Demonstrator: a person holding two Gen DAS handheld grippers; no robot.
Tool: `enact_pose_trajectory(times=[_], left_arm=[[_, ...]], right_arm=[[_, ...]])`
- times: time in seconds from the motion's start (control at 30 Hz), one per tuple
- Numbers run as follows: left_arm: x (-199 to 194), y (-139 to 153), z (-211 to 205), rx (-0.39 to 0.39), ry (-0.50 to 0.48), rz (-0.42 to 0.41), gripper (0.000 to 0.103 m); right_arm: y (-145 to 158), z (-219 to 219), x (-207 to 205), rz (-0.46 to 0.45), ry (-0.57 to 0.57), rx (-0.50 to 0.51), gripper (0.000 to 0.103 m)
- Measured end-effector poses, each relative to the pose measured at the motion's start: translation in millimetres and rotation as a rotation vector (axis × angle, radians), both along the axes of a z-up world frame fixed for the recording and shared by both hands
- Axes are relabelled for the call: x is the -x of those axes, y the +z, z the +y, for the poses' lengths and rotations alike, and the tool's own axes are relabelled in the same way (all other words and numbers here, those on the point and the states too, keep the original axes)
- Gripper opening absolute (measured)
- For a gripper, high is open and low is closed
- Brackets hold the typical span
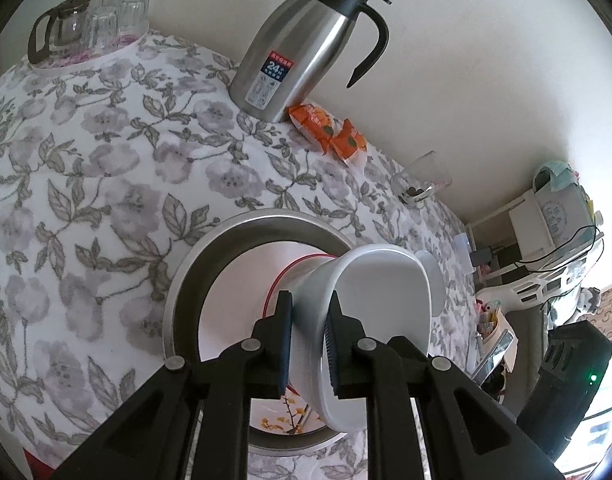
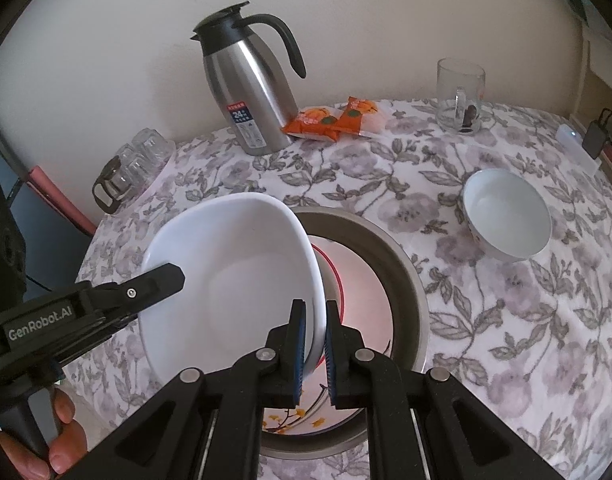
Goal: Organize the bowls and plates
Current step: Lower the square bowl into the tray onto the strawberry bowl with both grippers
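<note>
Both of your tongs are clamped on the same white dish (image 2: 234, 280): the right tongs (image 2: 314, 350) pinch its near rim, and the left tongs (image 1: 309, 344) grip the opposite edge, with the wall of the dish squeezed between the pads. You are holding it tilted, almost on edge, just above the steel basin (image 2: 405, 280) on the table (image 2: 505, 320).

Inside the basin lies a red-rimmed plate (image 2: 357, 280) with a yellow flower print, so the step looks like nesting the dish onto that plate. Level the dish first, bringing both hands to the same height, or one edge will strike the plate and slip in the pads. Lower it centred over the red rim, clear of the basin wall. Let go only once it sits flat, parting both tongs together.

The round white bowl (image 2: 505, 216) stands apart on the table to the right, likely the next piece.
</note>
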State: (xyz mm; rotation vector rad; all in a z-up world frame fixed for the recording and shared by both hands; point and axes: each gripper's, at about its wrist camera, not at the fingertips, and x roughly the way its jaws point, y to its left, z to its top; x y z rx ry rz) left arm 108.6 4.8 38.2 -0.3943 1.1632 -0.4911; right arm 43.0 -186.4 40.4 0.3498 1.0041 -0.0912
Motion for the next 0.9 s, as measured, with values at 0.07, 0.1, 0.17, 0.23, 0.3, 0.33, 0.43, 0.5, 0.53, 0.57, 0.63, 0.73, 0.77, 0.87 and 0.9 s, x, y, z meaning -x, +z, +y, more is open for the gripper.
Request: enact_pose_trajectory(times=[0.07, 0.1, 0.17, 0.23, 0.3, 0.33, 0.43, 0.5, 0.53, 0.57, 0.63, 0.73, 0.77, 0.87, 0.9], left_arm=[[-0.9, -3.2, -1.1, -0.004, -0.002, 0.009, 0.015], [-1.2, -4.7, -1.5, -0.005, -0.002, 0.013, 0.015], [-1.8, -7.1, -2.5, -0.008, -0.004, 0.019, 0.015], [-2.2, -8.8, -3.6, -0.012, -0.006, 0.022, 0.015], [-2.9, -10.8, -4.6, -0.018, -0.004, 0.025, 0.015], [-3.2, -11.7, -4.8, -0.020, -0.003, 0.025, 0.015], [-4.2, -14.7, -4.5, -0.022, 0.001, 0.032, 0.015], [-5.1, -16.8, -4.0, -0.021, 0.003, 0.039, 0.015], [-5.4, -17.7, -3.7, -0.020, 0.003, 0.042, 0.015], [-5.5, -18.3, -3.5, -0.019, 0.003, 0.043, 0.015], [-5.8, -19.6, -3.3, -0.019, 0.003, 0.047, 0.015], [-6.2, -21.0, -3.2, -0.024, 0.004, 0.048, 0.015], [-6.2, -20.4, -3.5, -0.028, 0.004, 0.044, 0.015], [-5.6, -17.0, -4.8, -0.039, 0.002, 0.025, 0.015], [-4.8, -14.5, -5.0, -0.044, 0.002, 0.017, 0.015]], right_arm=[[-2.2, -0.8, -0.6, 0.008, -0.003, -0.002, 0.010], [-3.0, -1.0, -1.0, 0.011, -0.003, -0.001, 0.010], [-4.8, -1.6, -1.8, 0.017, -0.005, 0.000, 0.010], [-6.6, -2.5, -2.5, 0.023, -0.008, -0.002, 0.010], [-7.8, -3.0, -3.1, 0.026, -0.009, -0.006, 0.010], [-8.4, -2.8, -3.6, 0.027, -0.009, -0.006, 0.010], [-10.0, -1.1, -4.7, 0.034, -0.006, -0.002, 0.011], [-11.8, -0.7, -5.5, 0.040, -0.007, 0.000, 0.011], [-12.9, -0.8, -5.9, 0.043, -0.007, -0.002, 0.011], [-13.2, -0.8, -6.0, 0.043, -0.008, -0.001, 0.011], [-13.1, -0.6, -6.4, 0.044, -0.007, 0.003, 0.011], [-13.0, -0.2, -6.5, 0.043, -0.006, 0.005, 0.012], [-12.9, 0.1, -6.8, 0.044, -0.005, 0.008, 0.012], [-12.4, 1.7, -7.7, 0.045, -0.001, 0.023, 0.012], [-12.4, 1.6, -7.7, 0.045, -0.001, 0.022, 0.012]])
